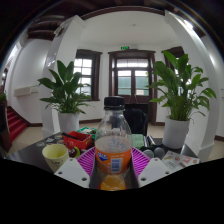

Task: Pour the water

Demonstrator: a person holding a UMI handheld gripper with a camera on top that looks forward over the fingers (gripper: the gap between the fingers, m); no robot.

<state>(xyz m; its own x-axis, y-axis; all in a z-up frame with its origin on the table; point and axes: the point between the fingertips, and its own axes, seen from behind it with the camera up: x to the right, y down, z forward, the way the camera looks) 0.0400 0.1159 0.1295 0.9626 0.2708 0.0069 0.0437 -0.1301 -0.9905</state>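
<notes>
The tool (113, 166) has a clear plastic bottle (114, 145) upright between its two fingers, the magenta pads (87, 160) hugging both sides, so it looks clamped on the bottle. That bottle wears an orange label and a dark cap, with orange showing at its base. At nine o'clock from the bottle, just beside the left finger, sits one yellow-green cup (55, 153) on the dark table (30, 153). Behind it, red and green packets (84, 135). Out at three o'clock lie small items I can't make out. Farther back, two leafy potted plants: one at ten o'clock (66, 96), one at two o'clock (179, 92). Beyond them, open floor up to a double door (131, 77).
</notes>
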